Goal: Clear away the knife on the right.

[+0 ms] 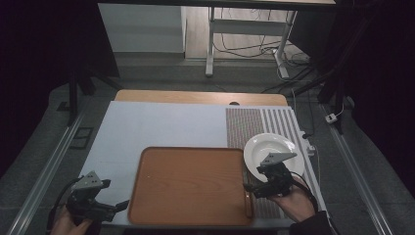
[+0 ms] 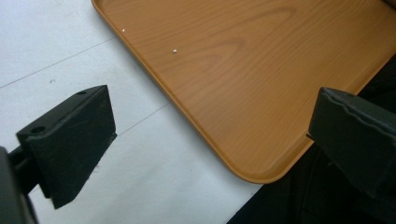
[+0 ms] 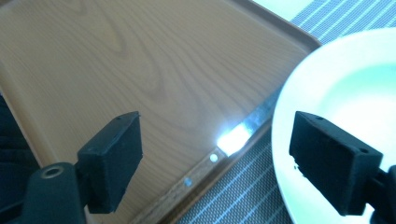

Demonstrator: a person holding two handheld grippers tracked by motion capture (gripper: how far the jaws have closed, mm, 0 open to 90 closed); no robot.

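A wooden tray lies at the table's front middle, with nothing on its bare surface. A knife with a wooden handle and a shiny blade lies along the tray's right edge, beside a white plate. My right gripper hovers over the knife, open; its jaws straddle the handle without touching it, and the plate sits at one side. My left gripper stands open by the tray's front left corner, and nothing is between its jaws.
The plate rests on a striped placemat at the table's right. A white cover spreads over the left and back of the table. The front edge of the table runs just behind both hands.
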